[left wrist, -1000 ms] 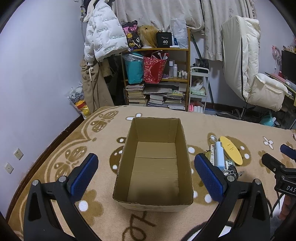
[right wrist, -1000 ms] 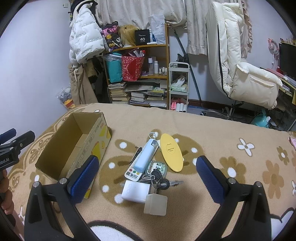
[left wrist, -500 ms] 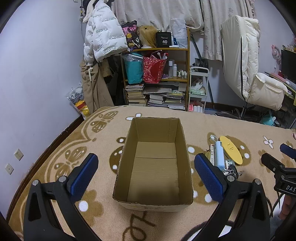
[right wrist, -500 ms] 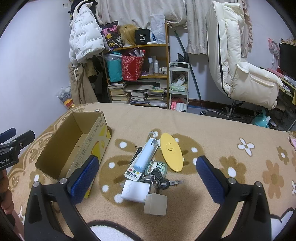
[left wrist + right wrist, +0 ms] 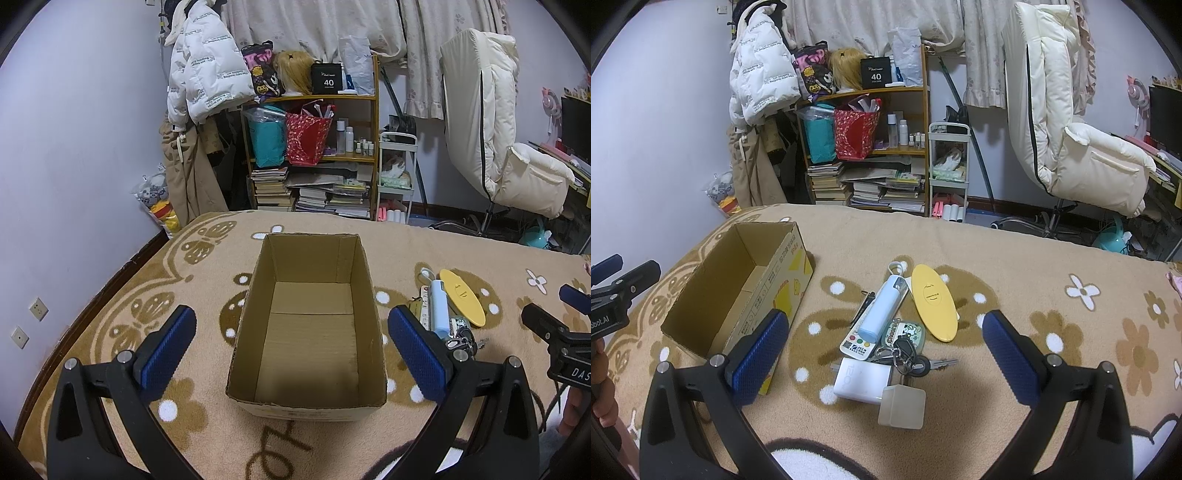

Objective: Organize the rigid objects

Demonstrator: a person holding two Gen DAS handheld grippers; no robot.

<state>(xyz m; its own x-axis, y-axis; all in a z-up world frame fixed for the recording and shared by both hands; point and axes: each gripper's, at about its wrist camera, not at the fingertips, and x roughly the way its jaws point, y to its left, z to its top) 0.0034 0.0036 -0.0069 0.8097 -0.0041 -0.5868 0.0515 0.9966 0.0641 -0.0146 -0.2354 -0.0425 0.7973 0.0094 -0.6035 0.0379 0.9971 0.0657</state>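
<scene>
An empty open cardboard box (image 5: 308,325) (image 5: 738,291) sits on the brown patterned blanket. Right of it lies a pile: a light blue bottle (image 5: 883,309) (image 5: 439,308), a yellow oval case (image 5: 934,302) (image 5: 461,296), a white remote (image 5: 862,338), a bunch of keys (image 5: 910,360), a white charger (image 5: 862,380) and a frosted cube (image 5: 902,406). My left gripper (image 5: 291,350) is open and empty, hovering in front of the box. My right gripper (image 5: 884,354) is open and empty, above the pile.
The blanket (image 5: 1052,302) covers a bed whose far edge faces a cluttered bookshelf (image 5: 314,155), a hanging white jacket (image 5: 207,70) and a cream chair (image 5: 1078,122). A wall runs along the left side (image 5: 74,184).
</scene>
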